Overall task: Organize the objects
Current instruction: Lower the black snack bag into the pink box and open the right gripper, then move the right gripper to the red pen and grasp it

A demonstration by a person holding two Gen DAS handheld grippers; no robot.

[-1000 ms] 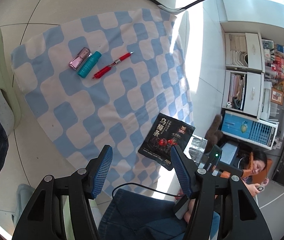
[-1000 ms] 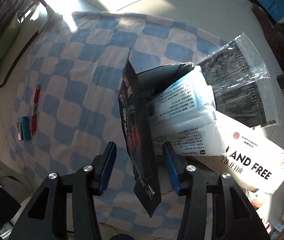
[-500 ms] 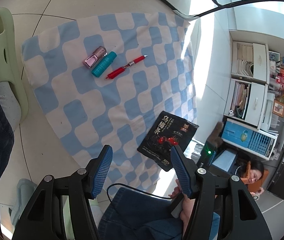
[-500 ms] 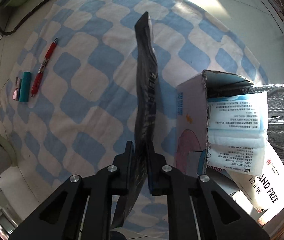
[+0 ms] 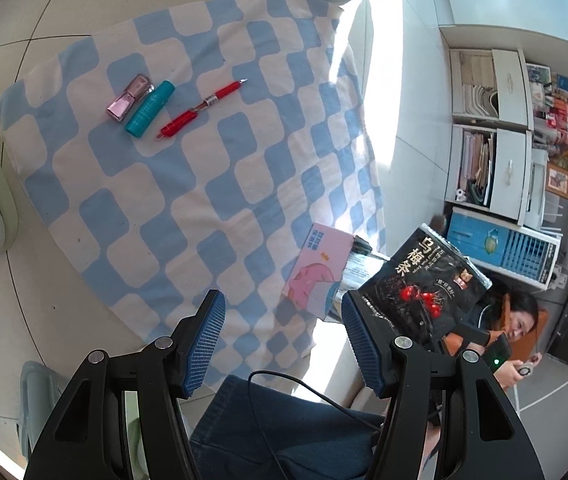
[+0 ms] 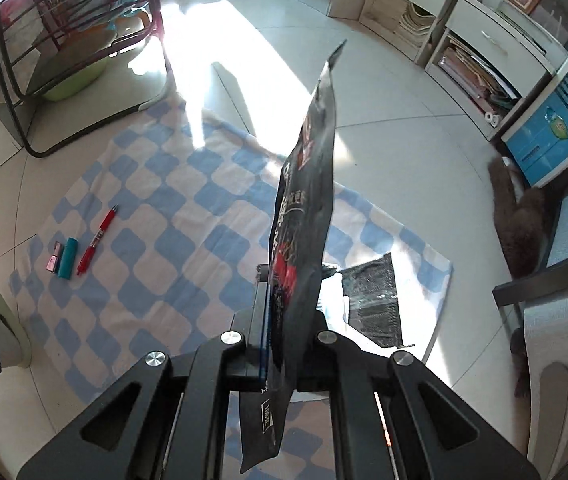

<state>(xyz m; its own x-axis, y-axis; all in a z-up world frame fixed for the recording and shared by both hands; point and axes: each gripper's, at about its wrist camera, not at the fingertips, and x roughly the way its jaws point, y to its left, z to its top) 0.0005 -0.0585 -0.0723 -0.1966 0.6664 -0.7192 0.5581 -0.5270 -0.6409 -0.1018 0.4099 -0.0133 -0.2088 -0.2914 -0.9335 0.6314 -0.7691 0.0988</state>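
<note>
From my right wrist camera the black snack pouch (image 6: pixel 303 216) stands edge-on right in front of the lens, so I can barely read its print and it hides the middle of the blue-and-white checked cloth (image 6: pixel 156 248) behind it. My right gripper (image 6: pixel 284 344) is clamped tight on the lower part of that pouch; the far finger is almost wholly covered by the foil, and the pouch's bottom corner hangs below the jaws. Beyond it I see only slices of a clear bag of dark mesh (image 6: pixel 375 300) lying at the cloth's near corner, partly washed out by sun glare. A brown furry shape (image 6: pixel 519 220) by the blue appliance is too dim for me to identify. From my left wrist camera the pouch (image 5: pixel 423 284) shows its printed face, lifted clear of the cloth (image 5: pixel 188 184) off the cloth's right edge, with its lower corner cut off behind my left gripper's right finger. My left gripper (image 5: pixel 284 340) hangs above the cloth's near edge, tilted down, jaws spread wide with nothing between them. A pink box (image 5: pixel 319 268) lies just past it; what sits beside the box is hidden by the pouch. At the far end, a pink nail polish bottle (image 5: pixel 128 98), a teal tube (image 5: pixel 150 107) and a red pen (image 5: pixel 200 110) lie side by side, close together, well apart from the box.
</note>
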